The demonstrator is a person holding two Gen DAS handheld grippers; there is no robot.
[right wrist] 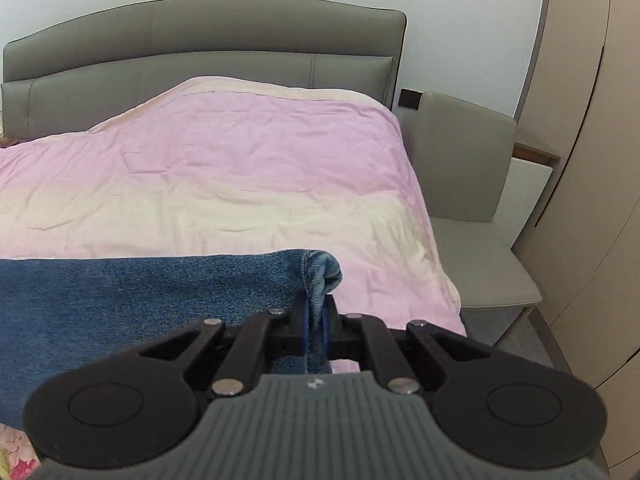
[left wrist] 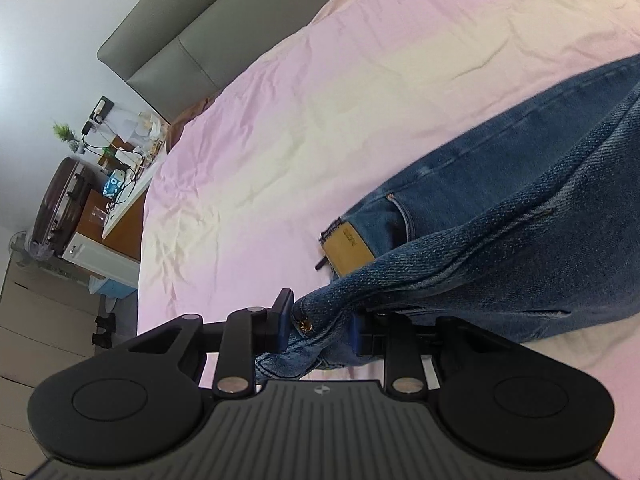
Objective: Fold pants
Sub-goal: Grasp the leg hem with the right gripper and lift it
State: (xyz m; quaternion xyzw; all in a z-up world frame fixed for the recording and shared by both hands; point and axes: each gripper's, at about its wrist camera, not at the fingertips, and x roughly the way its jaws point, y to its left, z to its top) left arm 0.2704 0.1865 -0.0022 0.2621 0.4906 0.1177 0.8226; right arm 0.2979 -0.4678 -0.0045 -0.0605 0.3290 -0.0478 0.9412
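Claws both clamp the jeans point(left wrist: 500, 208): left claw point(left wrist: 320, 320) at the waistband, right claw point(right wrist: 316, 324) at a hem.

Soft, even daylight fills the room, washing the pink bedspread point(left wrist: 280, 128) to pale cream in its middle. Shadows stay faint. Both fisheye views bend straight lines, curving the headboard point(right wrist: 200, 44), and darken at the corners. Focus is fairly sharp.
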